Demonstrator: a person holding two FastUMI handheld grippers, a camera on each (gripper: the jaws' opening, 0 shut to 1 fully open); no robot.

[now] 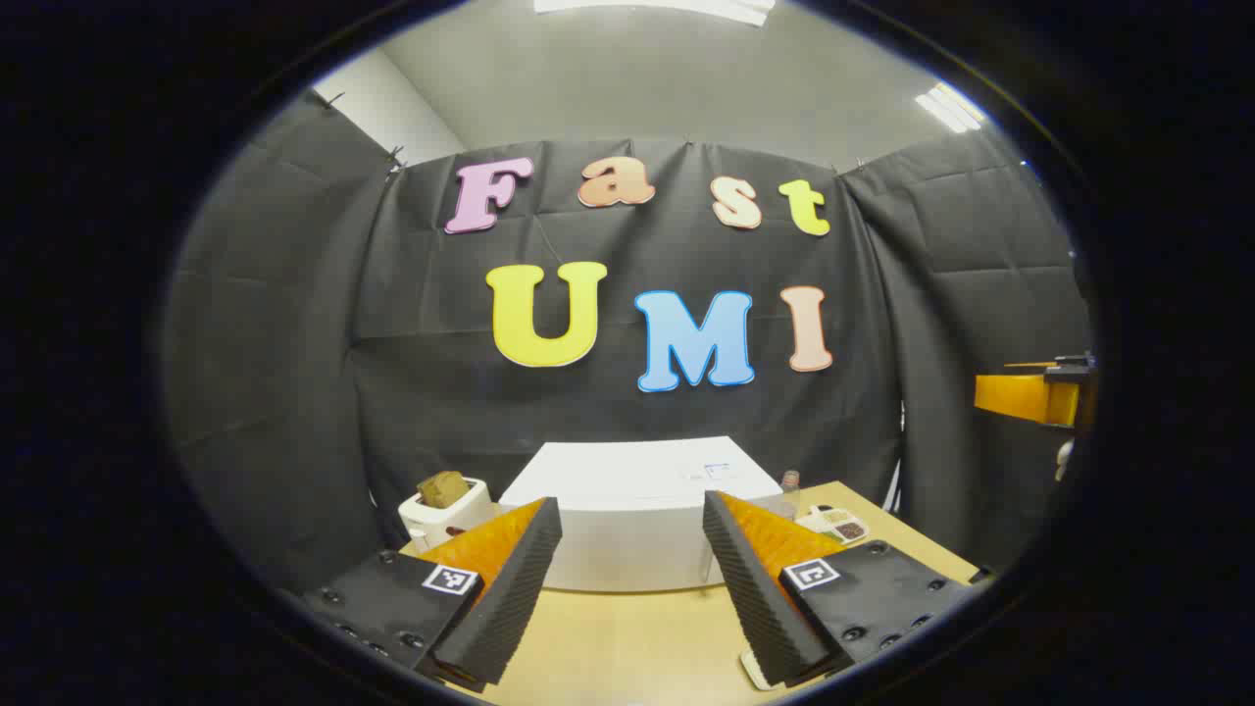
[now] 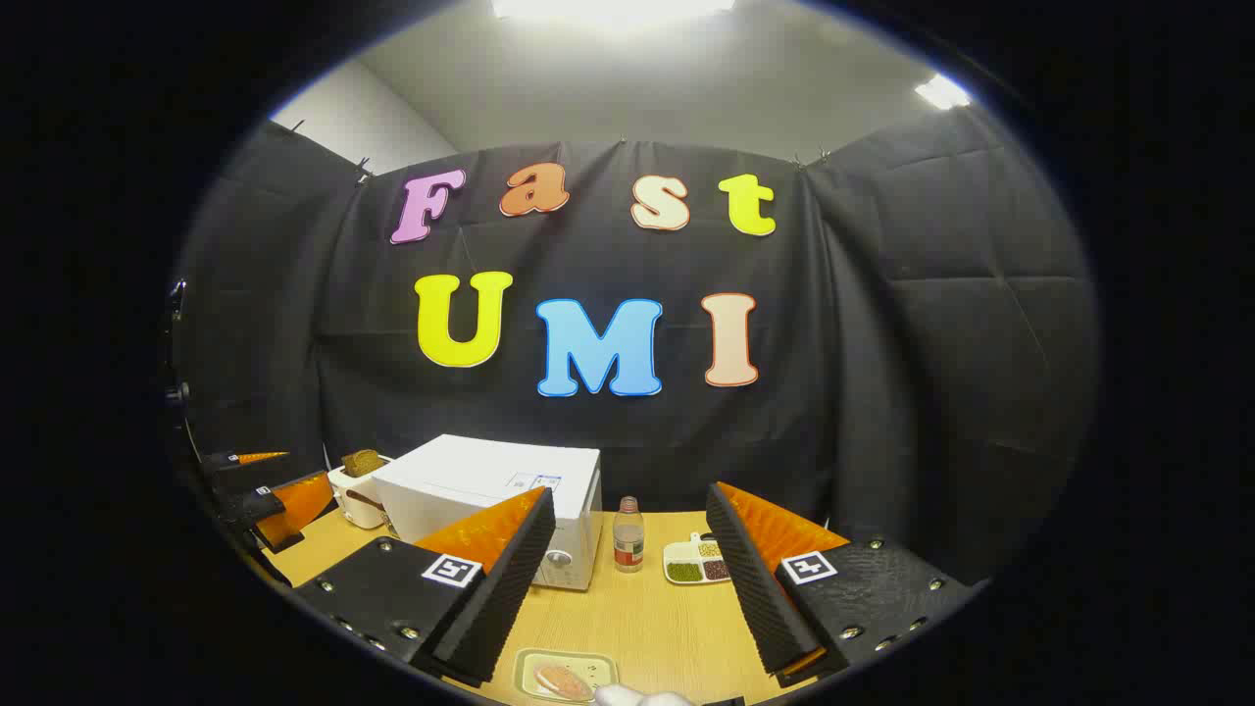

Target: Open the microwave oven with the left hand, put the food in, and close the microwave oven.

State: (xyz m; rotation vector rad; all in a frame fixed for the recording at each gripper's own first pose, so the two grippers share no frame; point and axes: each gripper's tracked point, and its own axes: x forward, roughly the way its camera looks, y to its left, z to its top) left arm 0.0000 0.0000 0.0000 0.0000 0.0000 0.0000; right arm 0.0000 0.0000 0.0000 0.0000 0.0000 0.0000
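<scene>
A: Left gripper view has the left hand-held gripper [image 1: 632,588] gaping, empty, facing the microwave [image 1: 637,510] on the counter [image 1: 627,637]. Door's shut.

B: Right hand-held gripper [image 2: 632,593] is spread too. Food [image 2: 562,680] sits on its tray in front of the microwave. Go for the door edge squarely, then swing wide.

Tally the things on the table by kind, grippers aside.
Microwave: 1
Toaster with bread: 1
Bottle: 1
Divided dish of grains: 1
Tray with food: 1
Total: 5
</scene>
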